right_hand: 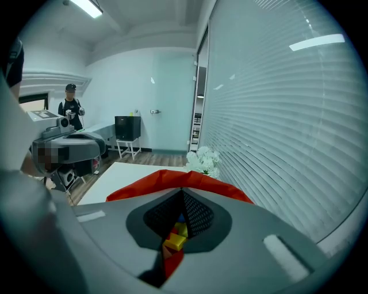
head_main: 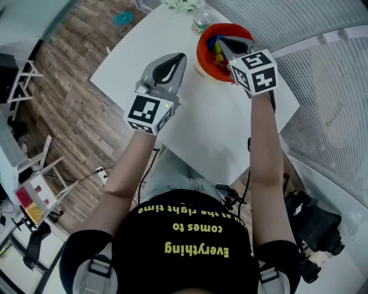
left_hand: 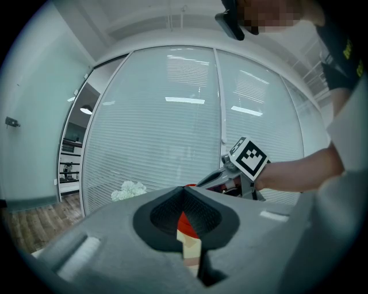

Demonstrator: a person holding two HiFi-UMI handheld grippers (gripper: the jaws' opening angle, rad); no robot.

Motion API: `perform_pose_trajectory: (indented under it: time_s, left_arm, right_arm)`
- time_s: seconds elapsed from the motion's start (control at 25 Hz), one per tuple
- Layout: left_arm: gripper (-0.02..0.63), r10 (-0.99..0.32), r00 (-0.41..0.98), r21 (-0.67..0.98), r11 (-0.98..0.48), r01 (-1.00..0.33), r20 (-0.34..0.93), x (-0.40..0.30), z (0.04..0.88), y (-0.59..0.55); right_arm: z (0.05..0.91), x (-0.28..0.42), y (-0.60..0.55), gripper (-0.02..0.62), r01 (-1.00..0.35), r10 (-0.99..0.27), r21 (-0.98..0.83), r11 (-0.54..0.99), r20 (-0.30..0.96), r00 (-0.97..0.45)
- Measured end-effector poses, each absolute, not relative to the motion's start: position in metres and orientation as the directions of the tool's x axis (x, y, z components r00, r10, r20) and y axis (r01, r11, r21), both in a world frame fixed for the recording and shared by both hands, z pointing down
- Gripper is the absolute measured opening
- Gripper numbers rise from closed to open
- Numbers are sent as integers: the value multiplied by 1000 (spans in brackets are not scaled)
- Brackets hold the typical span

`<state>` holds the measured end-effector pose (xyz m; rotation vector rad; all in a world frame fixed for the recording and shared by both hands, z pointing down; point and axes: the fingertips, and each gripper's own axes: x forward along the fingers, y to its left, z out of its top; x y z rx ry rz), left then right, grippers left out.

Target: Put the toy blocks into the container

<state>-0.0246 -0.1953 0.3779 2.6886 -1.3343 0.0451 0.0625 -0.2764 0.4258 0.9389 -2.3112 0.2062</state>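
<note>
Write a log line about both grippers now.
left gripper: shut, above table | right gripper: shut, over red container | blocks: inside

The container (head_main: 202,55) stands near the far right edge of the table (head_main: 218,126) with the toy blocks (head_main: 215,49) inside it, a jar (head_main: 201,23) just behind it, and flowers (head_main: 183,4) beyond the jar at the far edge.

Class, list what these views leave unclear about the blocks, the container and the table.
1. How many blocks lie in the red container: in the head view the right gripper covers most of it, and the right gripper view shows only a sliver past its shut jaws.
2. Contents of the small jar: head view, too small.
3. The table in the left gripper view: the body of the left gripper hides it.
</note>
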Motion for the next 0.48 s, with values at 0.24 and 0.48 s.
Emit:
perform_pose_trajectory:
  time_s: [0.24, 0.48]
  left_arm:
    - [0, -792, 605, 93, -598, -796, 82, -27, 371, -193]
    - [0, -800, 597, 77, -592, -802, 68, -32, 360, -192]
  right_arm:
    - [406, 73, -273, 6, -727, -653, 80, 682, 515, -556]
    - [376, 86, -265, 6, -770, -721, 64, 634, 408, -560]
